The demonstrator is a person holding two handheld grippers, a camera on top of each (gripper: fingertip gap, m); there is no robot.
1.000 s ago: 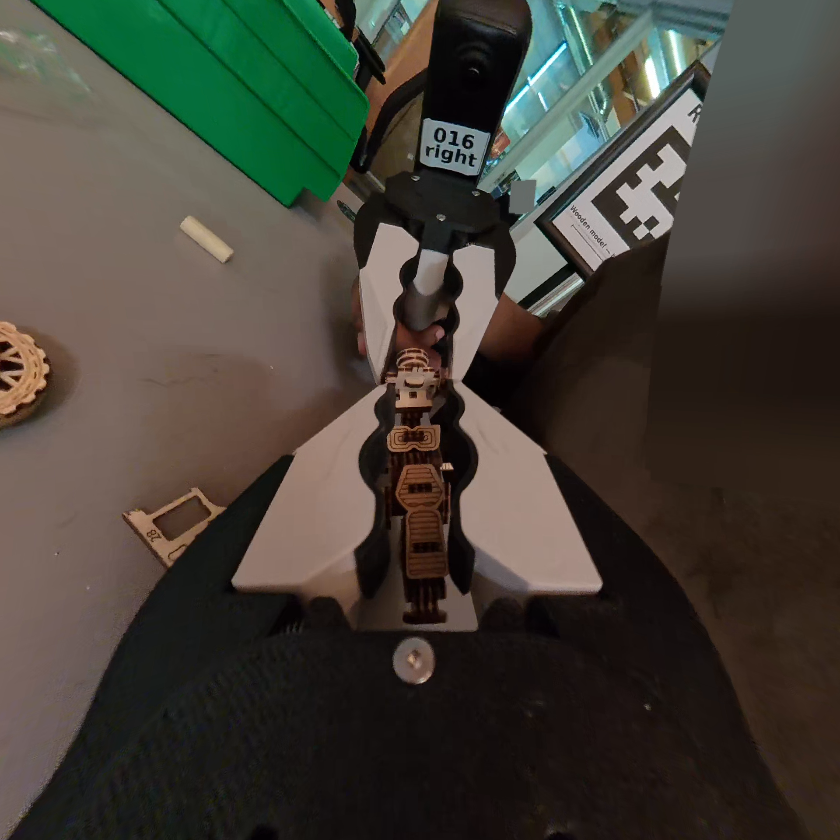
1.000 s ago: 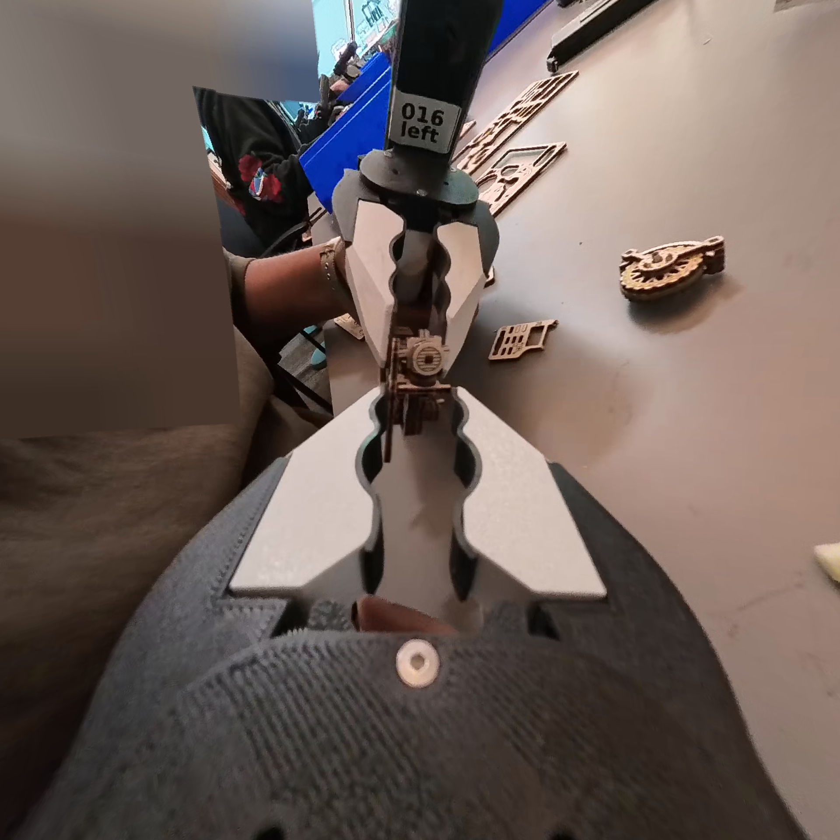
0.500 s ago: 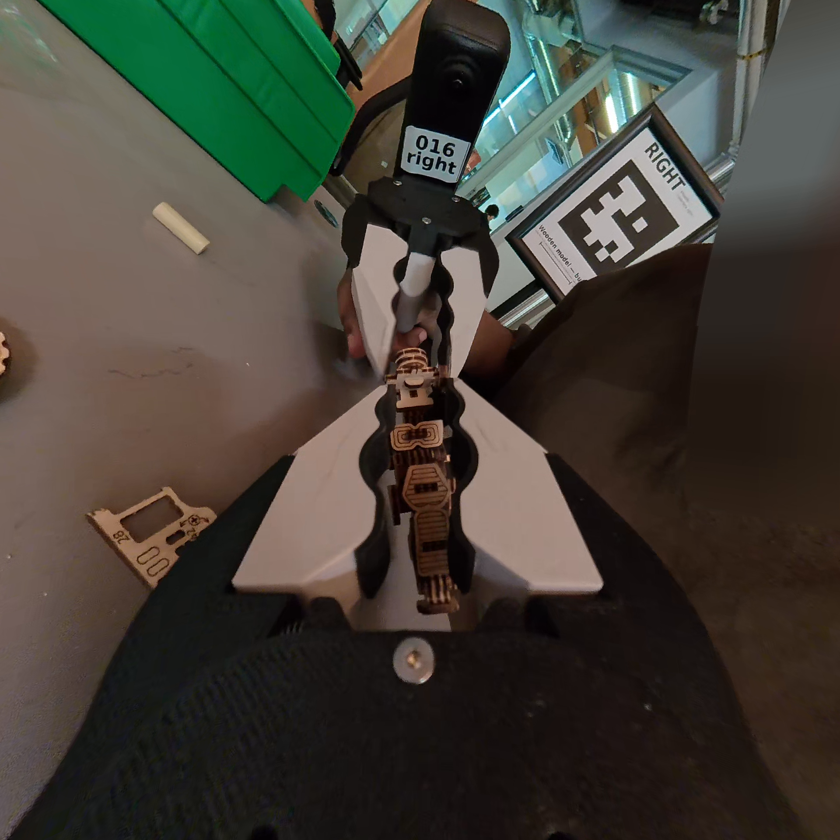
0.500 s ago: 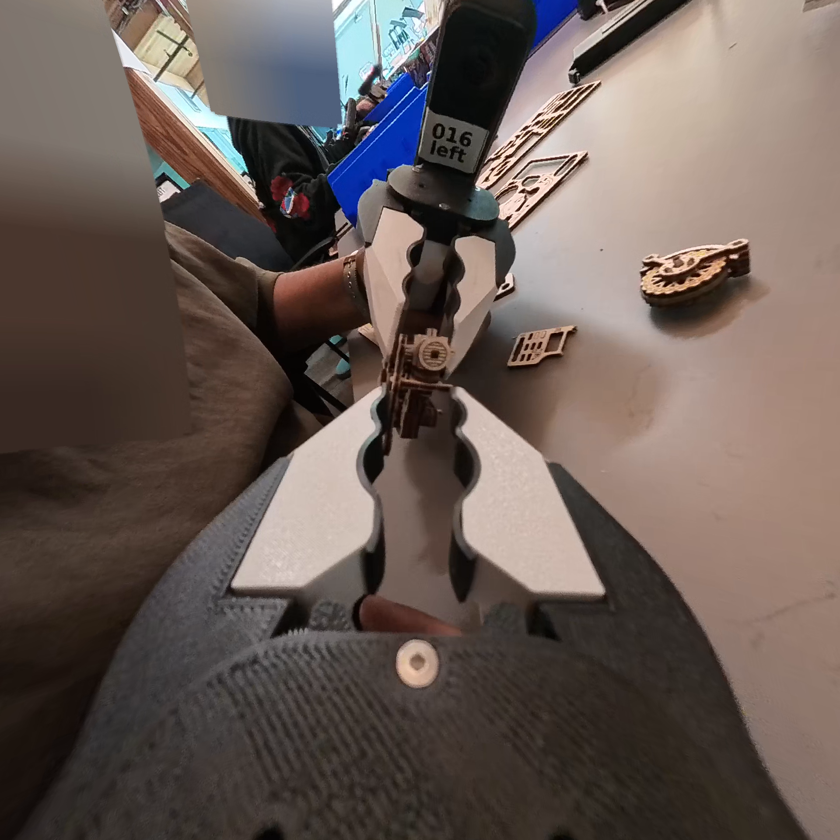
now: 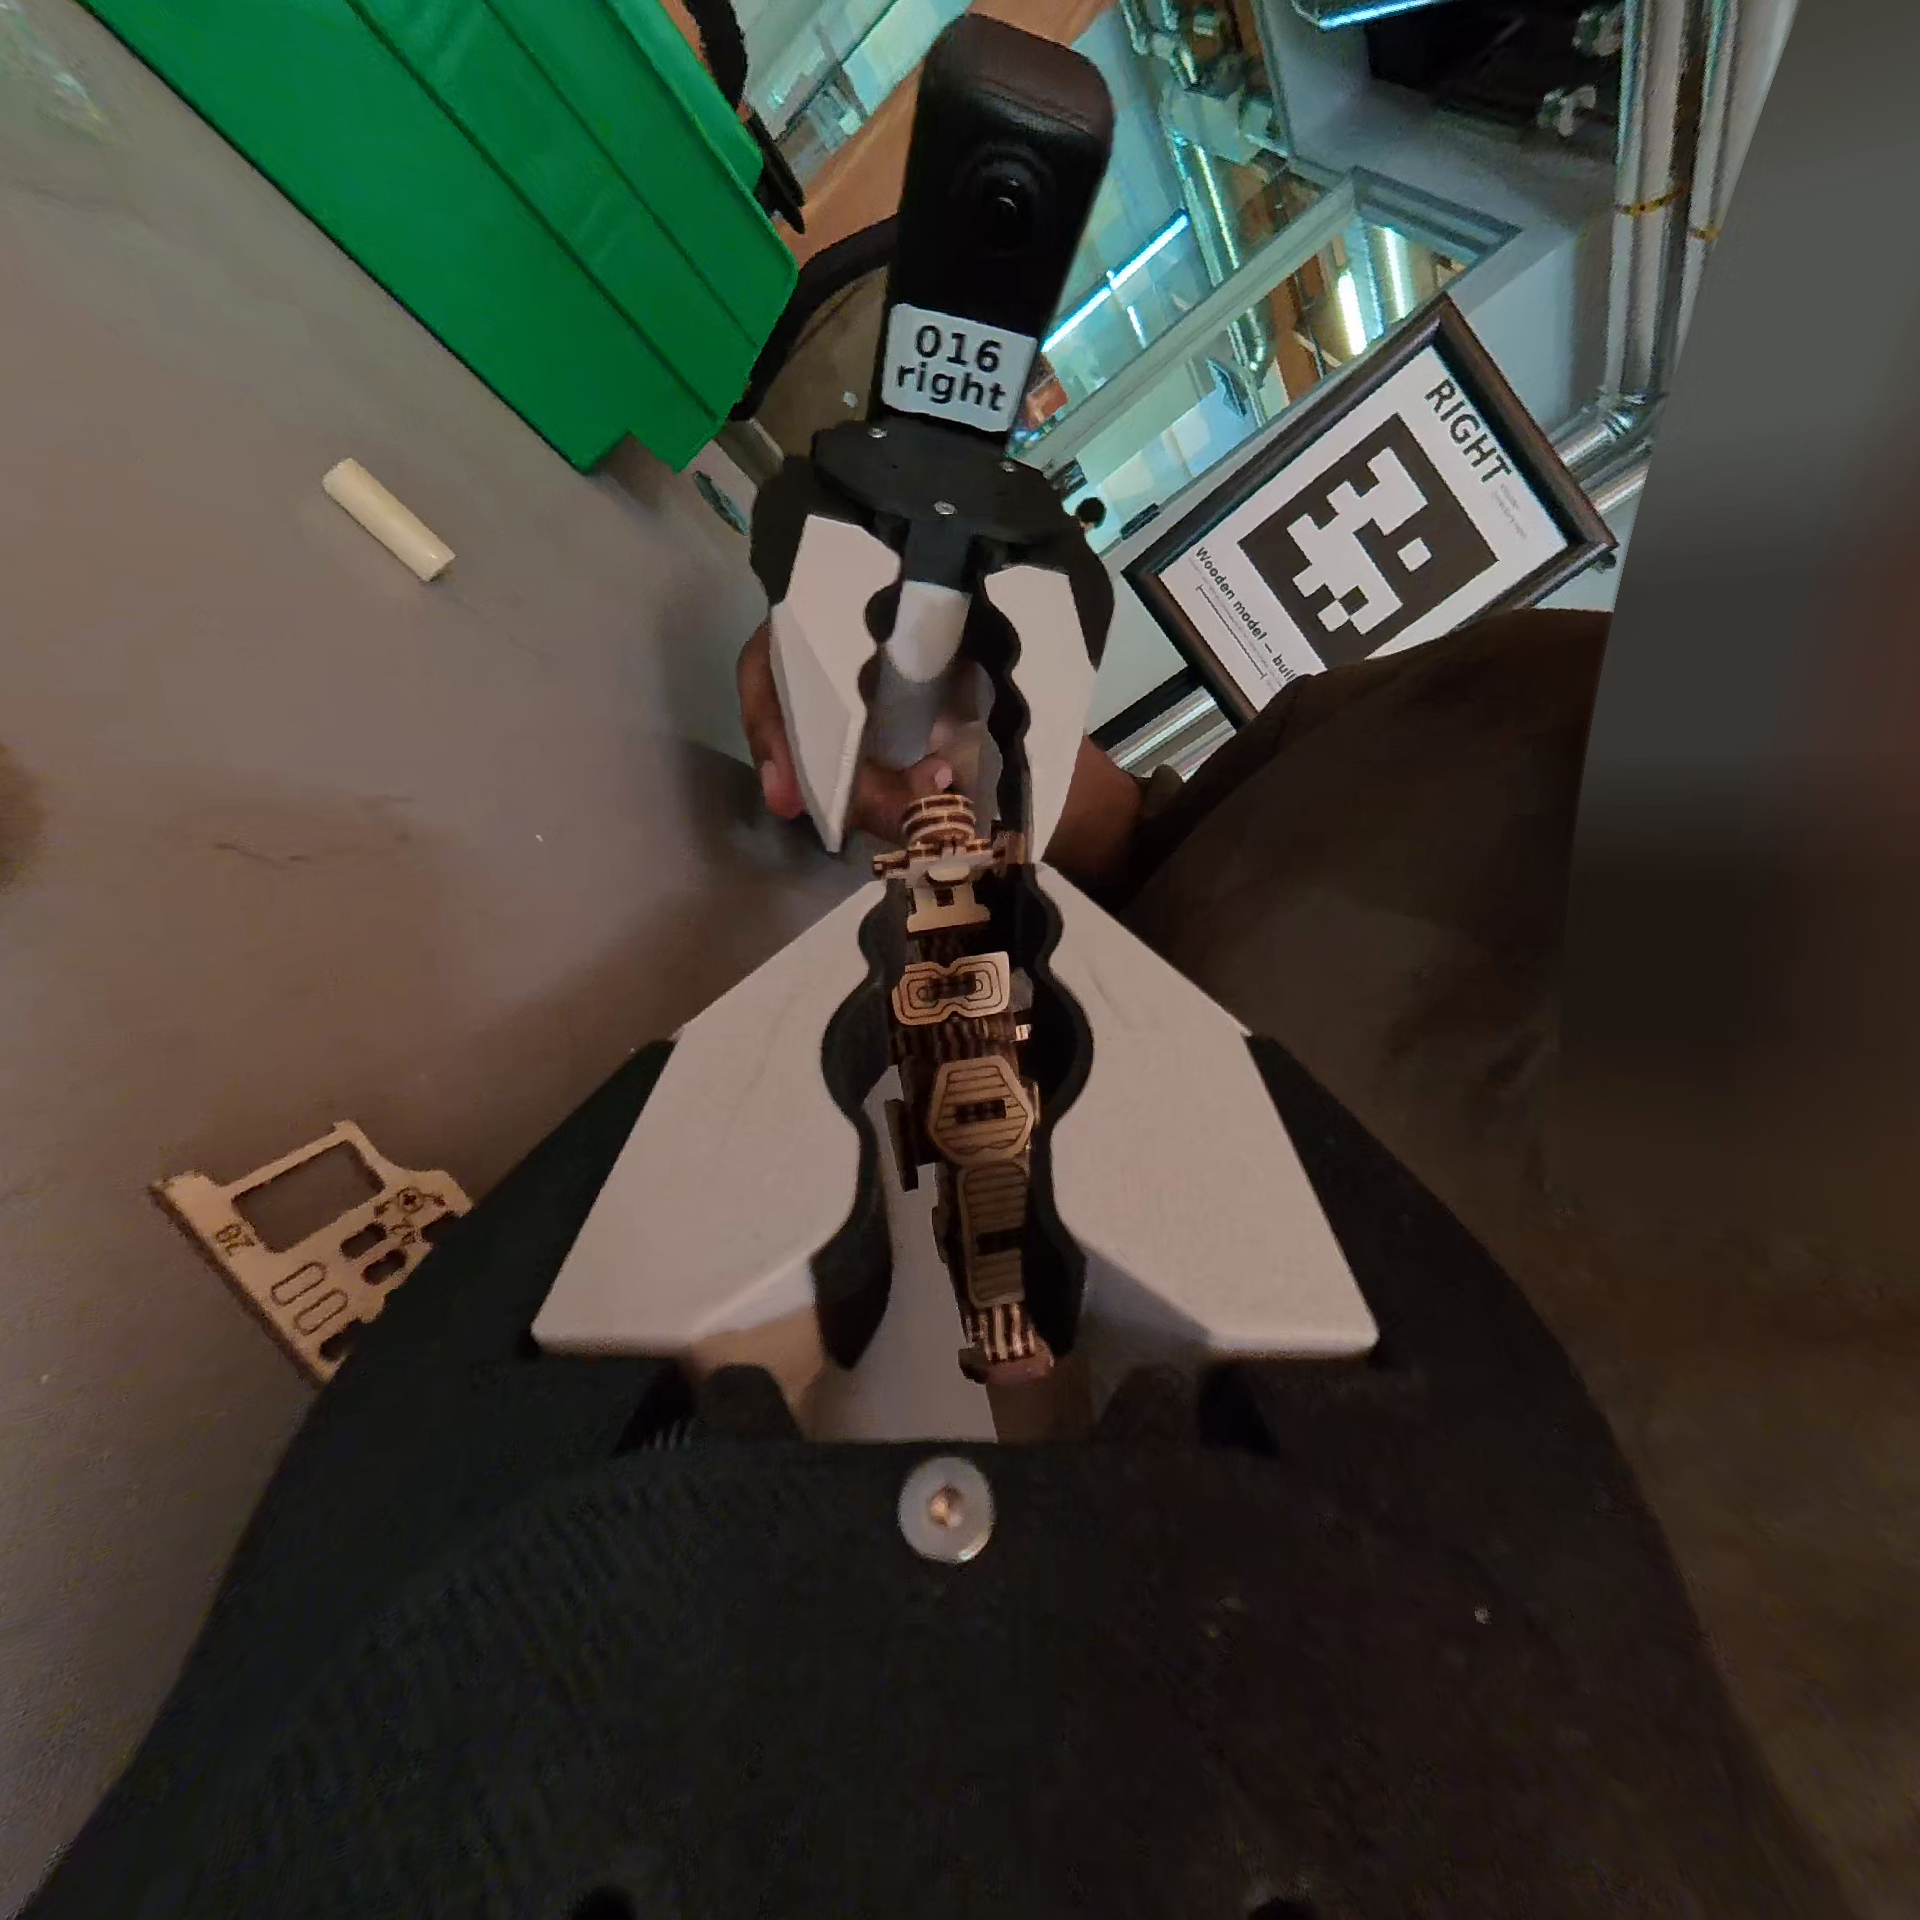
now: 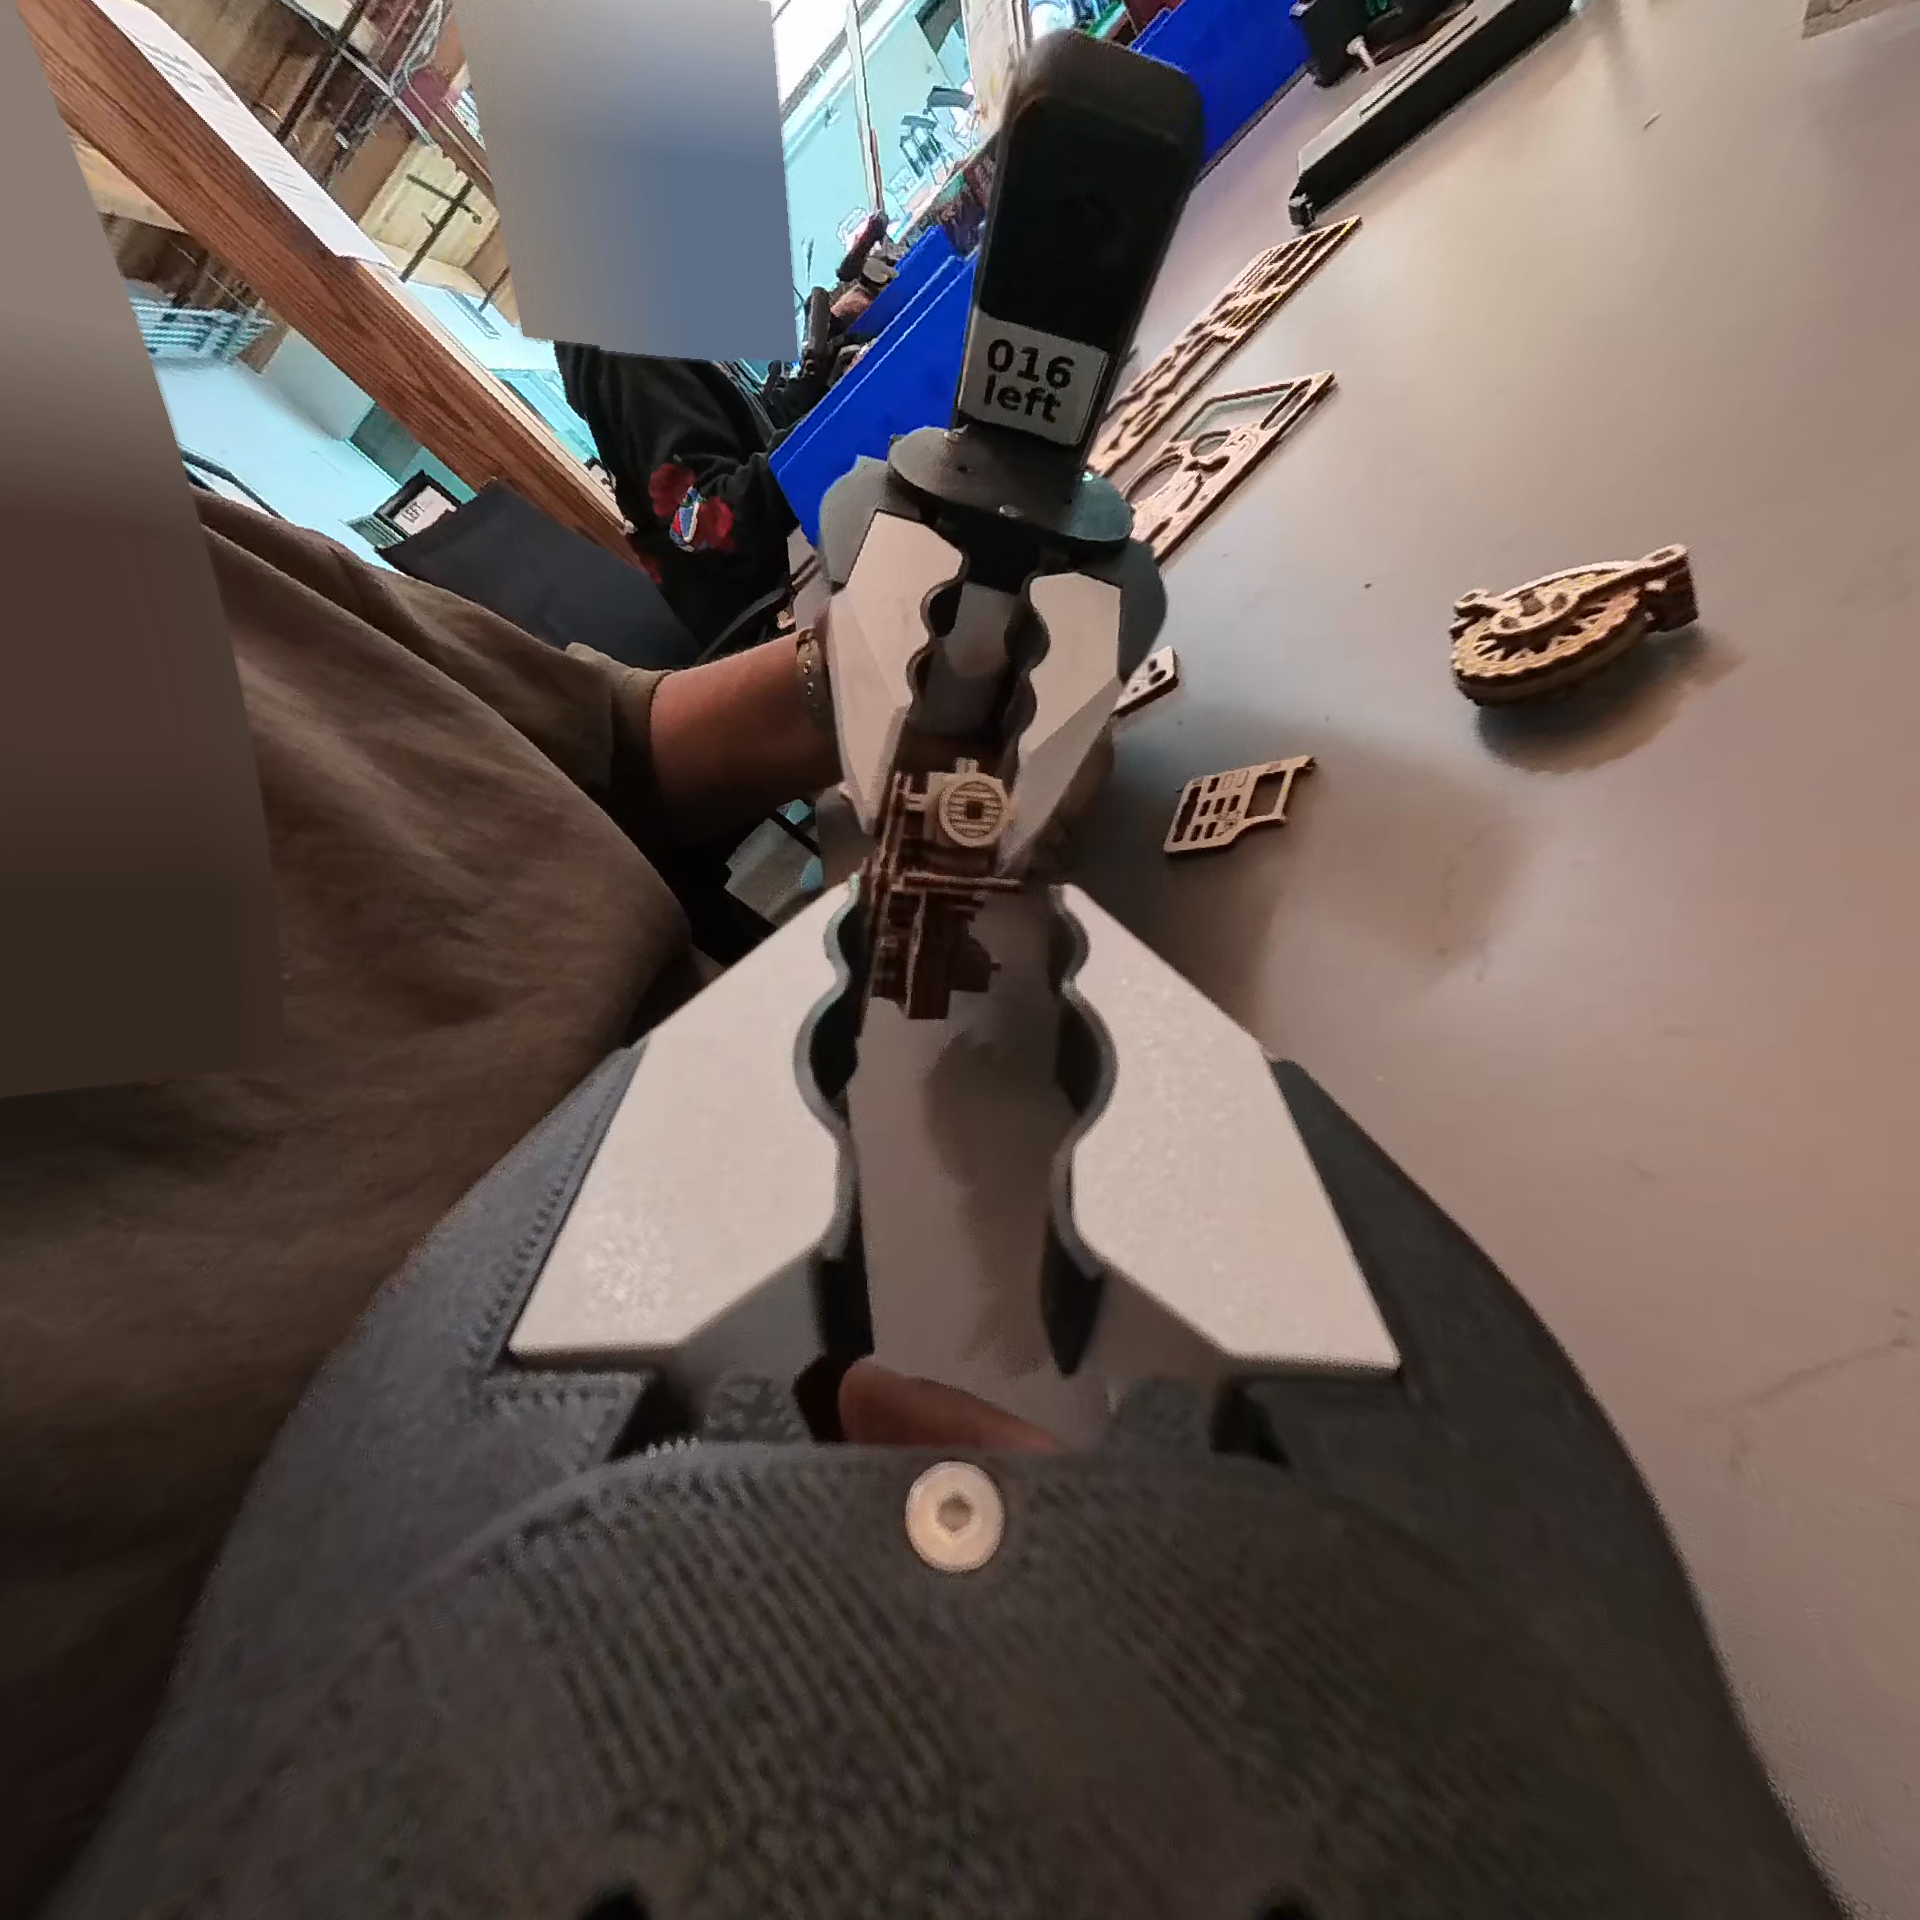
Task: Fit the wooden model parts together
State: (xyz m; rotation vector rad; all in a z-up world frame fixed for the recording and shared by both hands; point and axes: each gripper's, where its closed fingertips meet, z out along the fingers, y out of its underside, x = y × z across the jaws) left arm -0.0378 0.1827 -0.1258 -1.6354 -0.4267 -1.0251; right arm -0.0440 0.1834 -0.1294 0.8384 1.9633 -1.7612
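The wooden model (image 5: 971, 1122), a long laser-cut body, lies lengthwise between my left gripper's (image 5: 951, 883) fingers, which are shut on it above the grey table (image 5: 312, 831). My right gripper (image 5: 930, 831) faces it tip to tip, around the model's front end. In the right wrist view the model (image 6: 925, 925) sticks out of the left gripper (image 6: 935, 821) into my right gripper (image 6: 951, 904). It rests against one right finger, with a gap to the other. The right jaws stand slightly apart.
In the left wrist view a green bin (image 5: 499, 208), a white cylinder (image 5: 387, 517), a flat wooden piece (image 5: 312, 1236) and a framed marker sign (image 5: 1371, 530). In the right wrist view a wooden wheel assembly (image 6: 1558, 634), a small flat part (image 6: 1236, 805), cut-out sheets (image 6: 1216, 447) and blue bins (image 6: 883, 353). The tips of both grippers are at nearly the same place. Left tips and right tips are each some 10 cm from the flat wooden piece (image 5: 312, 1236). Seen from the right wrist view (image 6: 1243, 794) as well.
Both grippers have swung together with the model between them; the wheel has left the left wrist view. The right jaws have widened a little around the model's front end.
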